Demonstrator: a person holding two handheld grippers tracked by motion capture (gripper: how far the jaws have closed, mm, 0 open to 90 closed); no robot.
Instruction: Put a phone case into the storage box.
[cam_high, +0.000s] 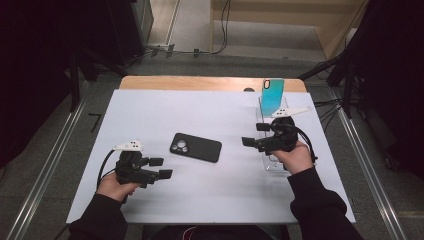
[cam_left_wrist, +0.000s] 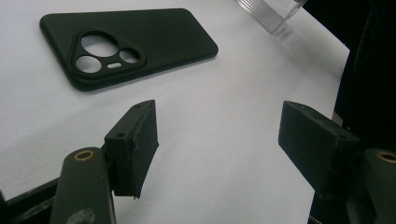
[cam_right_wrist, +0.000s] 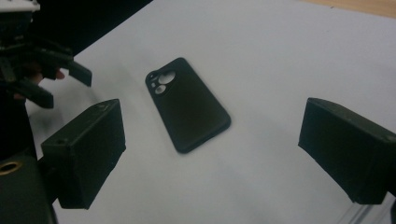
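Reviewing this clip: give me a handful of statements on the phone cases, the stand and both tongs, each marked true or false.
1. The black phone case lies flat on the white table with its camera cutout facing up. True.
2. The right tongs are clamped on the black phone case. False: their jaws stand apart with nothing between them, and the case lies apart from them on the table.
3. A teal phone case stands upright in the clear stand. True.
4. The left tongs hold the teal phone case. False: they are open and empty, near the table's near left part.
5. The black phone case rests between the two tongs in the high view. True.
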